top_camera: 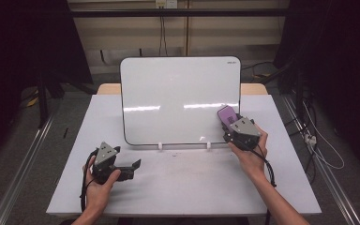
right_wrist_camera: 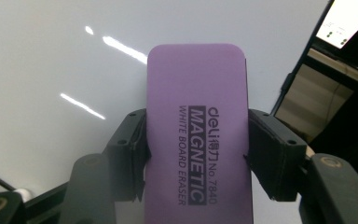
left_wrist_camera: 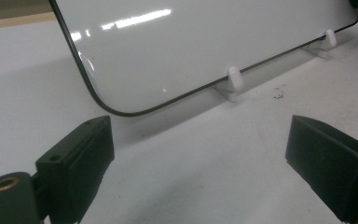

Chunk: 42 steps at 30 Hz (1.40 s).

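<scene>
A white whiteboard (top_camera: 178,101) leans upright on two small white feet (top_camera: 160,146) at the middle of the table. My right gripper (top_camera: 234,125) is shut on a purple magnetic whiteboard eraser (right_wrist_camera: 198,126), held against the board's lower right corner; the eraser (top_camera: 227,115) pokes up above the gripper. Both jaws press on the eraser's long sides. My left gripper (top_camera: 133,168) rests on the table in front of the board's lower left corner (left_wrist_camera: 107,105), open, with nothing between its jaws. The board's surface looks clean.
The white tabletop (top_camera: 183,183) spreads around the board, with a few dark specks (left_wrist_camera: 278,95) near one foot. Metal rails and cables (top_camera: 318,145) run along the floor at both sides. A wooden edge (top_camera: 253,88) shows behind the board.
</scene>
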Tool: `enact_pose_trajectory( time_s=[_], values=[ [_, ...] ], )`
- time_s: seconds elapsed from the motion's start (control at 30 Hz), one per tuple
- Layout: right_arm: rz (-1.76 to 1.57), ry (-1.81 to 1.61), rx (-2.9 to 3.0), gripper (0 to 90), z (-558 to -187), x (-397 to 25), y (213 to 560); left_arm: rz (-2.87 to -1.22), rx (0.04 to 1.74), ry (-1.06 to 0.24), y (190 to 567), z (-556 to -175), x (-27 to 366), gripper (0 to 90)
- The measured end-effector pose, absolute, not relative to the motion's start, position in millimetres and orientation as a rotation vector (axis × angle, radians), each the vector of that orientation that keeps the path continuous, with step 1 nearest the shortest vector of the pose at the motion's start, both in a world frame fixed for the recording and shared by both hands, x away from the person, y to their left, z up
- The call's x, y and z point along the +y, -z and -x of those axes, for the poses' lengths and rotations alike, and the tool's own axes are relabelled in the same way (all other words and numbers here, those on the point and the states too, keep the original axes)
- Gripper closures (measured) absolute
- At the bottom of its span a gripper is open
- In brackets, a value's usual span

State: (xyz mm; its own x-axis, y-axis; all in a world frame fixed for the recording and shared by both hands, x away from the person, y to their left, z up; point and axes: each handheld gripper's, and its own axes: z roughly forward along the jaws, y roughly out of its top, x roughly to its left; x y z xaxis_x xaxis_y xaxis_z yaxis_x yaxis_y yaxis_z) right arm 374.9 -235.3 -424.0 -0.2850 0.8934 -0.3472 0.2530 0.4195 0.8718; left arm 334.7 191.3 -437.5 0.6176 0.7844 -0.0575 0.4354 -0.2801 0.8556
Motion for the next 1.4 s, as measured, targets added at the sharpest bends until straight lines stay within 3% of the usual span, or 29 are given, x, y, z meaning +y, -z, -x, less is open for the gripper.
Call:
enact_pose_trajectory(
  time_s=[1.27, 1.4],
  values=[
    [-1.016, -1.336, 1.823, 42.0, -346.3, -206.7, 417.0, -1.86, 1.041, -0.556, 432.7, -329.3, 199.5, 7.0],
    [-1.026, -1.394, 1.832, 42.0, -345.0, -197.5, 419.7, -1.864, 1.037, -0.636, 432.7, -328.3, 198.3, 7.0]
  ],
)
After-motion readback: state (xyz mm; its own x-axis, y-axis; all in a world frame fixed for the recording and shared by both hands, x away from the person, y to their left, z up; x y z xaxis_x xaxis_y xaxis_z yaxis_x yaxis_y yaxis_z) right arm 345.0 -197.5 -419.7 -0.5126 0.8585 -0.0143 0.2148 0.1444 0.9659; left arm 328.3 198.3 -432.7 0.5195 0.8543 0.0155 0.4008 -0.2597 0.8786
